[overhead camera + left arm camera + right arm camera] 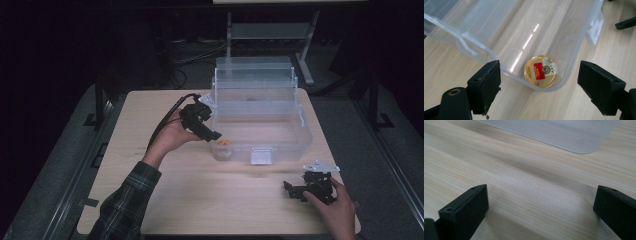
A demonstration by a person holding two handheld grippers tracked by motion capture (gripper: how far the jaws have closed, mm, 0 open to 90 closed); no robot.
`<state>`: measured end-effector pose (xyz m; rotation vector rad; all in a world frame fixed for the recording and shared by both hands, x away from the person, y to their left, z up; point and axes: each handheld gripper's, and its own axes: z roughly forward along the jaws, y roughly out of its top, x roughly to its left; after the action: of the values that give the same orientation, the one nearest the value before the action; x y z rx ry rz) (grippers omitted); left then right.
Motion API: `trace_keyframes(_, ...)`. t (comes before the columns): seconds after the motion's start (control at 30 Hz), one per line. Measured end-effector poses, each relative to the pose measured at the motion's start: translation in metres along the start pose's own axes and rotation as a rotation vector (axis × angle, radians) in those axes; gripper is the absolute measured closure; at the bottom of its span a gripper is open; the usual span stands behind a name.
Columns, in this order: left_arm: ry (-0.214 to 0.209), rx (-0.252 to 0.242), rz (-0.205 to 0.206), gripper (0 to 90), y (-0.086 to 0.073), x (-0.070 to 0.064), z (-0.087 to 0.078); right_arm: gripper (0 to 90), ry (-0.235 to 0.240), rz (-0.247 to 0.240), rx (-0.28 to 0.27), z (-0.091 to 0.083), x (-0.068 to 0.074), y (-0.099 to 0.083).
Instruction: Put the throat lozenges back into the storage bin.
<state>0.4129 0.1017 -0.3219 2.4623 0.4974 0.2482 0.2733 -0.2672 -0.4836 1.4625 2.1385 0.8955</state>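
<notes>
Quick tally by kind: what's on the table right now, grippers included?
Clear plastic bin: 1
Round gold tin, lying in the bin's corner: 1
Grippers, left gripper and right gripper, both open and empty: 2
Total: 4

Round gold tin in clear bin

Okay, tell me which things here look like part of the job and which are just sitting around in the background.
Likely part of the job:
- clear plastic bin, lid open
- small round amber jar in the bin's near corner
- left gripper, open, above that corner
- right gripper, open, low over the wooden table

Just around:
- metal stand behind the table
- cables on the floor
</notes>
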Motion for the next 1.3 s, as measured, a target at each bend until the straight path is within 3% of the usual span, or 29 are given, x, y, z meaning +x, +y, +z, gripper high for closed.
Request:
trace_keyframes(0.43,0.032,-0.031,-0.046,18.3,-0.036,-0.002,-0.020,0.0,-0.001,-0.004,0.000,0.000,0.000,0.000)
trace_keyframes(0.83,0.049,-0.062,-0.087,16.8,-0.068,-0.008,-0.028,0.0,-0.001,-0.002,0.001,0.000,0.000,0.000)
trace_keyframes(1.3,0.100,-0.089,-0.135,15.2,-0.113,-0.015,-0.039,0.0,0.001,-0.003,0.001,0.000,0.000,0.000)
